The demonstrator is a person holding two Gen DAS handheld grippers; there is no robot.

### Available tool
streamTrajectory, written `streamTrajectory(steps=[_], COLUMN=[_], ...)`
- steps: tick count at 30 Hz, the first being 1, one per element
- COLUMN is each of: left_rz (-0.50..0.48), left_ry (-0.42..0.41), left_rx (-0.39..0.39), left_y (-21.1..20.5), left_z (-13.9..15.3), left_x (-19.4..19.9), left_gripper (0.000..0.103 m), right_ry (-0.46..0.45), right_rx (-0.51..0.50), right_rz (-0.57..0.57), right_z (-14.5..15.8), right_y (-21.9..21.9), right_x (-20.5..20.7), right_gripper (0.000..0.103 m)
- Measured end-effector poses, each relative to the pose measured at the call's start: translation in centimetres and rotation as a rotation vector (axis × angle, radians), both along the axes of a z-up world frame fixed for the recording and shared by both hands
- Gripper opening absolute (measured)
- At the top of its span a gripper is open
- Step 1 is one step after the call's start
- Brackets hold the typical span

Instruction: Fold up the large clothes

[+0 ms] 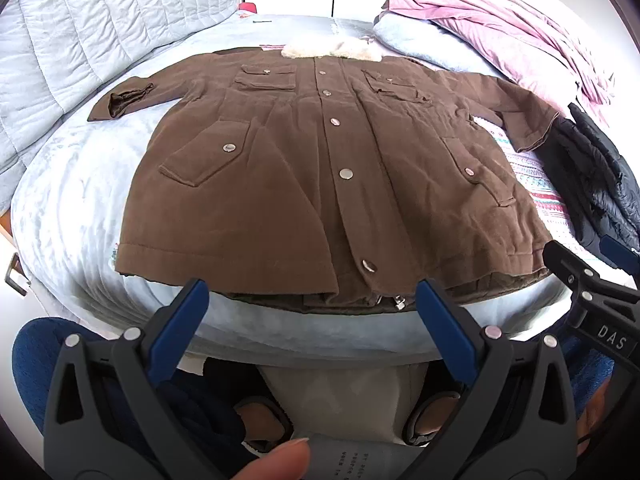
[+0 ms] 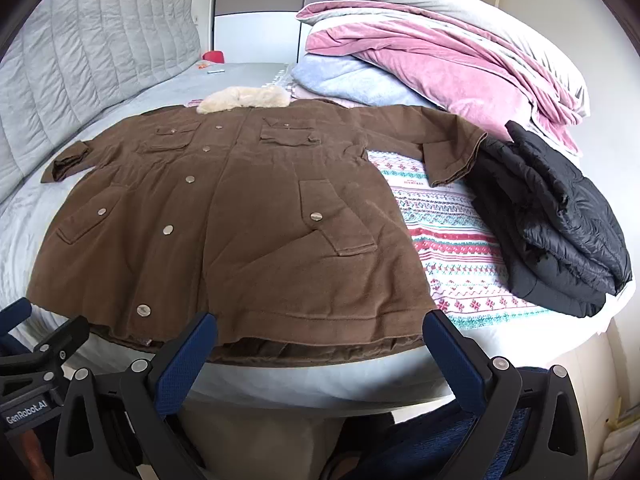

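A big brown coat [image 1: 320,168] with silver snap buttons and a fluffy cream collar [image 1: 332,49] lies flat on the pale grey bed [image 1: 68,200]. Its front faces up, its sleeves stick out to both sides, and its bottom edge is near the edge of the bed. The left gripper [image 1: 312,312] with blue pads is spread wide and holds nothing. It hangs just in front of the coat's bottom edge. The right gripper [image 2: 320,340] is spread wide too, also empty, near the same edge. A folded black puffy jacket [image 2: 560,224] sits to the right on a patterned blanket [image 2: 460,248]. Pink and grey bedding [image 2: 432,52] is piled behind.
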State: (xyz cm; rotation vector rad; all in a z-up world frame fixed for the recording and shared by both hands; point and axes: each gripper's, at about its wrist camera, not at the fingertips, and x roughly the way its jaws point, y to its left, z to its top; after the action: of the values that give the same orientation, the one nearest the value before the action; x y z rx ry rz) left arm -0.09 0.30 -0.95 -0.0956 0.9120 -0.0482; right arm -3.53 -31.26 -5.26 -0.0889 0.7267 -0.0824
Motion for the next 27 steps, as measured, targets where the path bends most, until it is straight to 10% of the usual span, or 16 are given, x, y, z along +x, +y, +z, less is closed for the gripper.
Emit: streamTrajectory(steps=[17, 27], left_rz=[-0.009, 0.043], left_ry=[0.000, -0.281], left_rx=[-0.004, -0.117], left_y=[0.4, 5.5], left_z=[-0.7, 3.2], left_x=[0.0, -1.6], left_gripper=[0.103, 0.103], right_ry=[0.026, -0.381], right_rx=[-0.050, 0.108], right_rz=[-0.002, 0.046], right_z=[-0.9, 4.0], right_y=[0.3, -4.8], right_x=[0.4, -4.3], right_gripper=[0.103, 0.103])
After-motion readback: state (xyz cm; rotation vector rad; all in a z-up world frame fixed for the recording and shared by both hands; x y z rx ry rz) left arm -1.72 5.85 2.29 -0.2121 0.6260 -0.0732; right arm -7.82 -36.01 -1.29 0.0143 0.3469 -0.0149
